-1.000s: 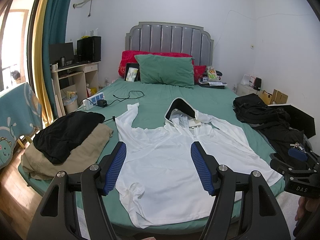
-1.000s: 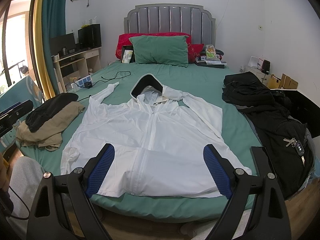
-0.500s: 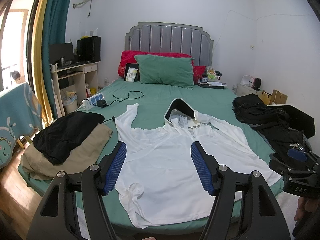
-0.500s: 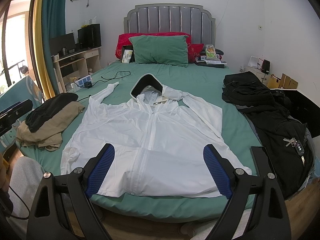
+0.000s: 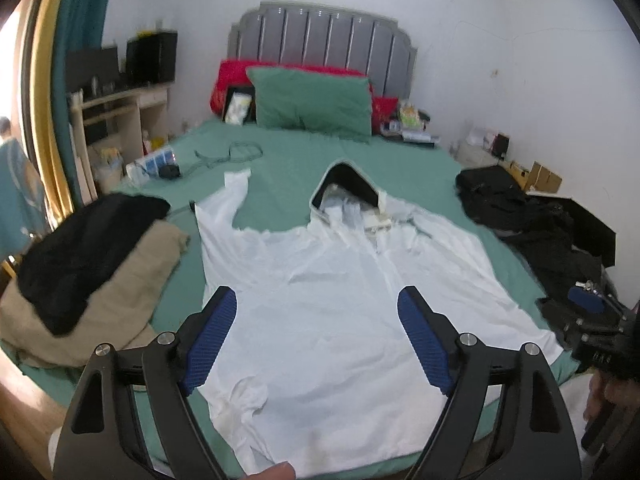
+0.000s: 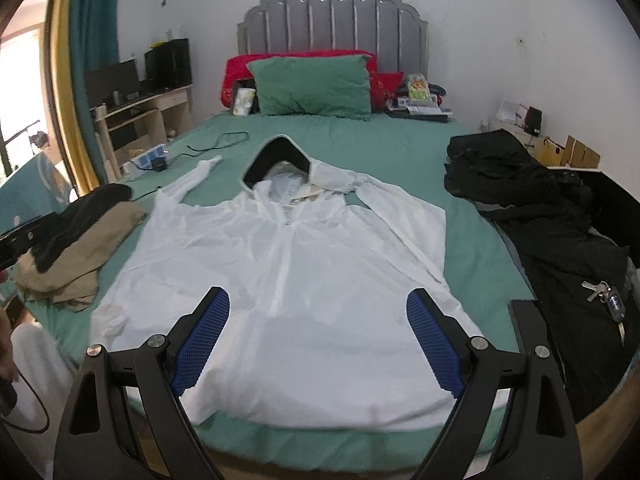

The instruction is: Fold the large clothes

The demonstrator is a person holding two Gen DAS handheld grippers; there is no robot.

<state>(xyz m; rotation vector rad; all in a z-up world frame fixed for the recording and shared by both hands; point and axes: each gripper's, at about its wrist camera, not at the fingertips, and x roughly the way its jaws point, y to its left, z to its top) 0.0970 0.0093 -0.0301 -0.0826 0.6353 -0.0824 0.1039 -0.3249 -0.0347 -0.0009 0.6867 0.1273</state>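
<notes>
Now left gripper [image 5: 318, 320] just widened, empty above white hoodie [image 5: 340, 300]; right gripper [image 6: 318, 320] wide apart, empty.

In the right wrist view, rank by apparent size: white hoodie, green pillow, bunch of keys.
1. white hoodie
2. green pillow, though it lies farther from the camera
3. bunch of keys

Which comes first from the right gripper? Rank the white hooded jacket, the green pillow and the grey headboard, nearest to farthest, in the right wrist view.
From the right gripper:
1. white hooded jacket, spread on the bed right under the open jaws.
2. green pillow, at the head of the bed.
3. grey headboard, against the wall behind the pillow.
</notes>
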